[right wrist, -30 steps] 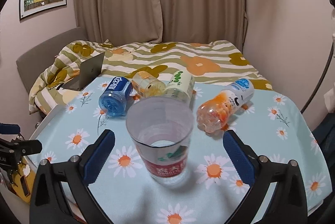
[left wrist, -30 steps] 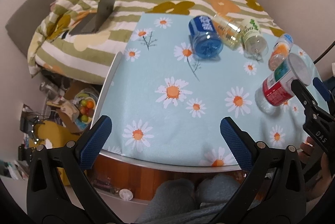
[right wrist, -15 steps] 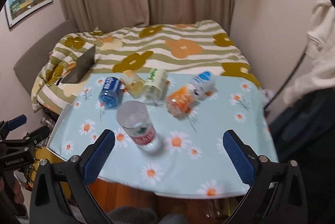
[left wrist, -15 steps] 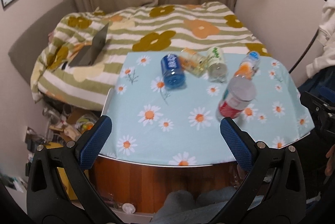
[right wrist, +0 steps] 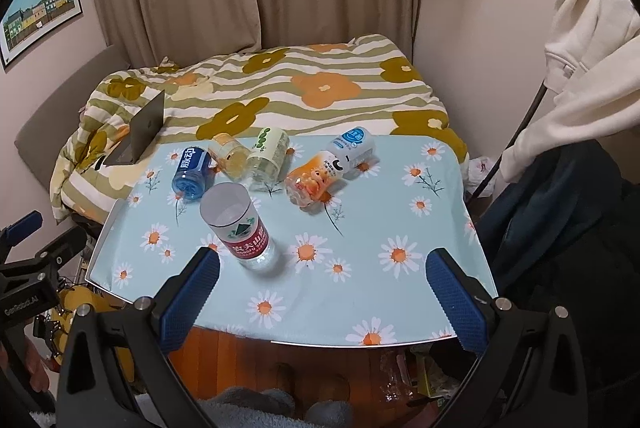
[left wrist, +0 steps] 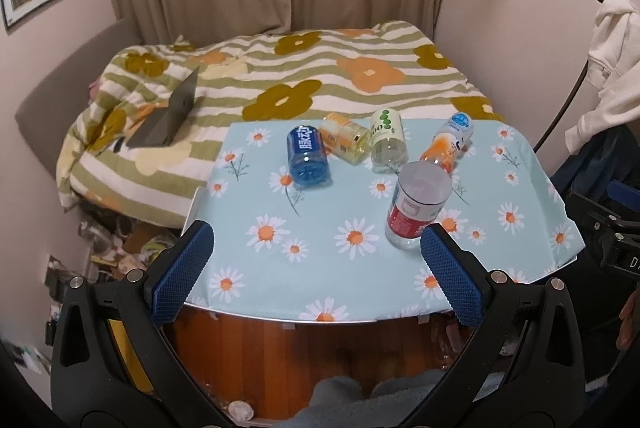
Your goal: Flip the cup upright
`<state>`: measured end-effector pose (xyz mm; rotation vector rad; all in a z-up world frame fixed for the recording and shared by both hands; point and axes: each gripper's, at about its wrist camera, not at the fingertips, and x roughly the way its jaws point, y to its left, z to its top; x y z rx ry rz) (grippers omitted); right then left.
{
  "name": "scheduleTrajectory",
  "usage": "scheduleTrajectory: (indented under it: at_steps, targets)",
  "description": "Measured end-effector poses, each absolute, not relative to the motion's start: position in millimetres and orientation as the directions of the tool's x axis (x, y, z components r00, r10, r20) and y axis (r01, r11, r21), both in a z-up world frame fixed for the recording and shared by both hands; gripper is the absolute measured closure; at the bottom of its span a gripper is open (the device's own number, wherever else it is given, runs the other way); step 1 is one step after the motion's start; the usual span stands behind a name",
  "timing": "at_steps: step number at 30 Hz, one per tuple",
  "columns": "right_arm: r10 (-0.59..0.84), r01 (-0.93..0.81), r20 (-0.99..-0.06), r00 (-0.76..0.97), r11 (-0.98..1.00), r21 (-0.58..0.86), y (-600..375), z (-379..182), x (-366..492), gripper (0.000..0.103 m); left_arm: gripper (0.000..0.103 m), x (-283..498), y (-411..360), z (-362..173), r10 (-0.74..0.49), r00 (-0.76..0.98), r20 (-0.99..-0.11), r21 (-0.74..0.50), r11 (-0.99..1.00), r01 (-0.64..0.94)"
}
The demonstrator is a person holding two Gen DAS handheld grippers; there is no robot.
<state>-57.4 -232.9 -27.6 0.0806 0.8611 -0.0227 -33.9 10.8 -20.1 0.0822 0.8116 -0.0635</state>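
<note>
A clear cup with a red label (left wrist: 416, 210) stands upright, mouth up, on the daisy-print table (left wrist: 360, 268); it also shows in the right wrist view (right wrist: 240, 228). My left gripper (left wrist: 316, 272) is open and empty, held back over the table's near edge. My right gripper (right wrist: 320, 300) is open and empty, also back at the near edge, with the cup ahead of its left finger. Each gripper shows at the edge of the other's view.
Several cut bottle cups lie on their sides at the table's far side: blue (left wrist: 307, 156), yellow (left wrist: 346, 142), green-dotted (left wrist: 387, 140), orange (left wrist: 446, 148). A bed with a laptop (left wrist: 168, 116) lies behind. Clothes hang at right (right wrist: 580, 68).
Both grippers have pulled back and up from the table; the right one has left the upright cup standing. The view now takes in the whole table.
</note>
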Motion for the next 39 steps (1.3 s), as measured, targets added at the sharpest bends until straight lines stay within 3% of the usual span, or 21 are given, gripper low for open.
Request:
scheduleTrajectory:
  at_steps: [39]
  targets:
    - [0.004,0.06,-0.747,0.665,0.996,0.059,-235.6,-22.1,-46.2,0.0,0.0,-14.6,6.3,-15.0,-0.041,0.697,-0.716,0.053,0.992,0.113]
